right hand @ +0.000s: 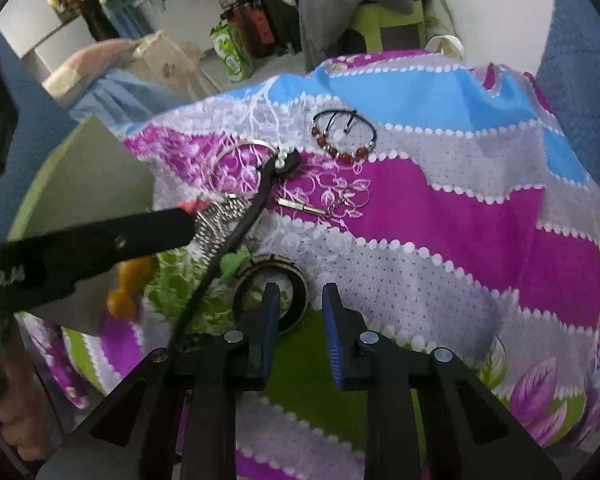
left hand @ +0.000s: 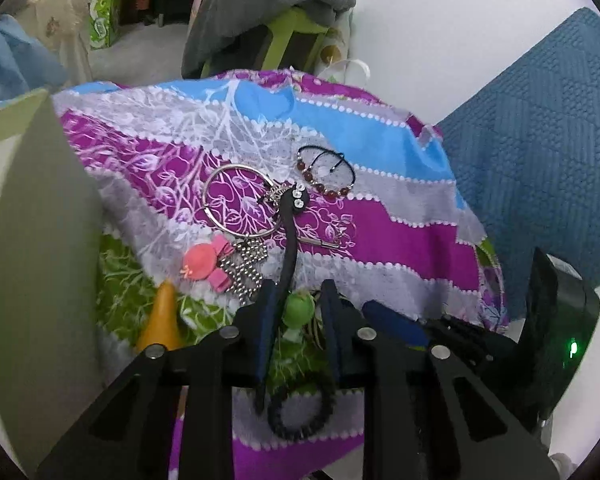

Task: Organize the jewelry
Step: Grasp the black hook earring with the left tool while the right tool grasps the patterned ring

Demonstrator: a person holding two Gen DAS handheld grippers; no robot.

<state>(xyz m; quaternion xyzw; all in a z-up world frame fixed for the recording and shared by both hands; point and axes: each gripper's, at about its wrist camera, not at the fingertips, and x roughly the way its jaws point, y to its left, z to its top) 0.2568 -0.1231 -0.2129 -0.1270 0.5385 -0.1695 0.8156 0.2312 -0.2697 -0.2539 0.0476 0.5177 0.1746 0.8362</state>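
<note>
Jewelry lies on a purple, blue and grey patterned cloth [left hand: 380,236]. A red bead bracelet [left hand: 326,174] lies at the far side, also in the right wrist view [right hand: 344,136]. A silver hoop [left hand: 242,200], a ball chain [left hand: 246,268], a pink clip [left hand: 204,266] and a long black hair band with white stones [left hand: 290,240] lie near my left gripper [left hand: 298,308], which is open over a green bead [left hand: 298,308]. A black coiled hair tie [left hand: 300,412] lies under it. My right gripper [right hand: 302,304] is open beside a dark bangle [right hand: 270,300].
A grey-green box lid [left hand: 40,240] stands at the left. An orange cone-shaped piece [left hand: 162,320] lies near it. A small silver pin [right hand: 300,206] lies mid-cloth. A blue quilt [left hand: 540,160] is at the right; a chair with grey clothes [left hand: 268,12] stands behind.
</note>
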